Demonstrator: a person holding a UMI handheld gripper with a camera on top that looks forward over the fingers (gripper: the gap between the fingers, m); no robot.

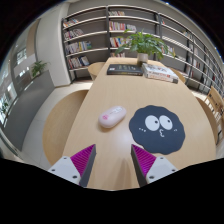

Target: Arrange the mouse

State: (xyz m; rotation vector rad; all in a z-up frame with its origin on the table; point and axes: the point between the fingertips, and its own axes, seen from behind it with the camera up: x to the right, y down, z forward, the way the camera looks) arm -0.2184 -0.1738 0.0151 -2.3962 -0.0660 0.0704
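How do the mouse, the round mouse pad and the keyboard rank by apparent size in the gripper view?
1. Mouse pad, largest.
2. Keyboard; it lies farther off, so its true size is unsure.
3. Mouse, smallest.
Gripper fingers are open, holding nothing.

Pale smooth wooden tabletop (115, 95), light grain, faint satin sheen. Small white plastic mouse (112, 116), glossy, soft highlight on shell. Round dark mouse mat with cartoon face (156, 127), matt, looks like cloth or rubber, cannot tell which. Gripper (113, 158) open, nothing between fingers; magenta pads (81, 158) matt with ribbed texture, white finger bodies smooth plastic. Black keyboard (125, 69) matt plastic. Stack of paper books (160, 73), slightly glossy covers. Grey shelving (95, 30) painted metal look, smooth. Grey floor (35, 105) smooth, dull.
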